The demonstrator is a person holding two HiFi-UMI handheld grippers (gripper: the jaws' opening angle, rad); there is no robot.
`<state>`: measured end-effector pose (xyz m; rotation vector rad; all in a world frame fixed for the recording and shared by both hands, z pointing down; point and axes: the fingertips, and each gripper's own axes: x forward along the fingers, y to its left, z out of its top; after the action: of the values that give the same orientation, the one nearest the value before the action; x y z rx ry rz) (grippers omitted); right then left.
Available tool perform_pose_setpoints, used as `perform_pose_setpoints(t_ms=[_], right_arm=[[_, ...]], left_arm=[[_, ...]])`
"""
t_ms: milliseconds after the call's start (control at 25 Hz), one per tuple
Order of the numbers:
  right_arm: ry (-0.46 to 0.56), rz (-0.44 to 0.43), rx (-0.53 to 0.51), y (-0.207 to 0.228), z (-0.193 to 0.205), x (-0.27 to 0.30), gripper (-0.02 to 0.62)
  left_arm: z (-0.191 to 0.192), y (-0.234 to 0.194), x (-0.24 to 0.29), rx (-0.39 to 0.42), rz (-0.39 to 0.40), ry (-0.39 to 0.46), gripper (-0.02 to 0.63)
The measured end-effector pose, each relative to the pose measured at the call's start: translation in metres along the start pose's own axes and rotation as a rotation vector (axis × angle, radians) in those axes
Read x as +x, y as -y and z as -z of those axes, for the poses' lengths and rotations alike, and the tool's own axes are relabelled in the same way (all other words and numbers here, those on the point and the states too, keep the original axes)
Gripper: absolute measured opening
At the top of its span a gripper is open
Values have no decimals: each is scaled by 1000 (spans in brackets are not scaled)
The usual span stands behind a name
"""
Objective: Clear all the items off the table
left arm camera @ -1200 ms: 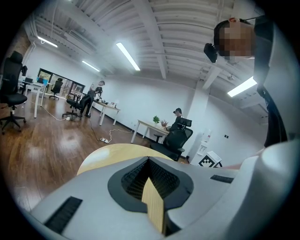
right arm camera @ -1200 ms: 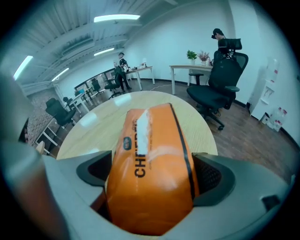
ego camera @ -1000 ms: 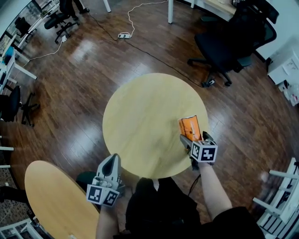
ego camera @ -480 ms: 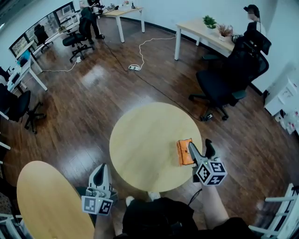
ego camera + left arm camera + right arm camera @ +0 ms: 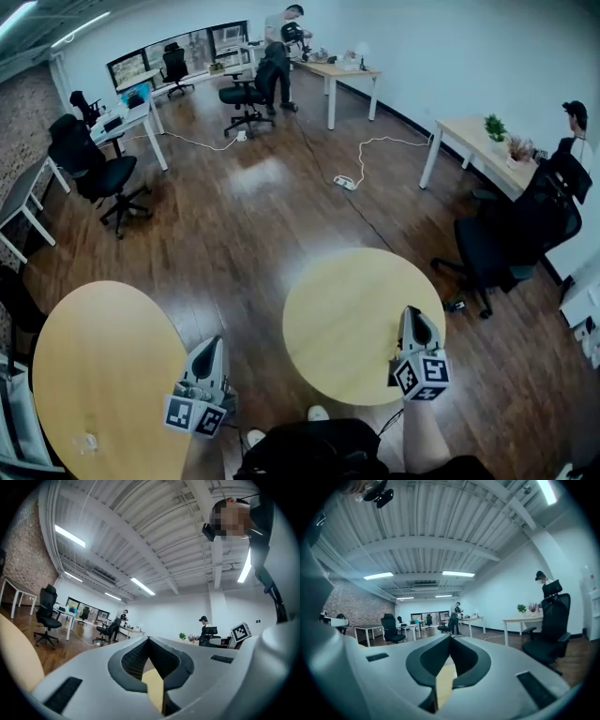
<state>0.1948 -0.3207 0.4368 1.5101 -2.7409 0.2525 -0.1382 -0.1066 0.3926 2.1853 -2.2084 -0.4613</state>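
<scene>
The round wooden table shows a bare top in the head view. My right gripper hangs over its right edge, pointing level. Its jaws have just been closing and now meet with nothing between them. Only a sliver of tabletop shows below them. My left gripper is raised off the table's left side, shut and empty. The orange packet seen earlier appears in no view now; the right gripper and its marker cube cover that part of the table.
A second round table stands at the lower left. A black office chair is just right of the table, by a desk with plants. A power strip and cable lie on the wooden floor. People are at the far desks.
The head view has tilted up to take in the room. Both grippers rose and levelled. The right jaws, open beside the orange packet, have shut, and the packet is out of sight.
</scene>
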Motion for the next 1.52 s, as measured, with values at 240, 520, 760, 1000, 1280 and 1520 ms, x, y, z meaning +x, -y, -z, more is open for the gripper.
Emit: perform_pose_setpoints(t_ms=[240,520,760,1000,1280,1520], right_arm=[[88,-256,-2,-129,-19,35,3],[88,-580,-11,-297,-15,44,2],[58,-863,-12,-428,-3,23,3],[23,-1062,-2,-525,16,-9,3],[9,-1261,-47,-588,30,-39,3],[2,-1339,-72,-608,31,-41,3]], left_arm=[[-43,-77,-105,67,-275,56,-8],[-90,-122,-227,137,-543,126,-8],[-117,-135,-325,184,-735,180,-8],[-134,-140,-414,221,-921,200,-8],[-136,-117,-463,251,-1076,271,-8],[-126,-102,-479,238,-1181,299,-8]])
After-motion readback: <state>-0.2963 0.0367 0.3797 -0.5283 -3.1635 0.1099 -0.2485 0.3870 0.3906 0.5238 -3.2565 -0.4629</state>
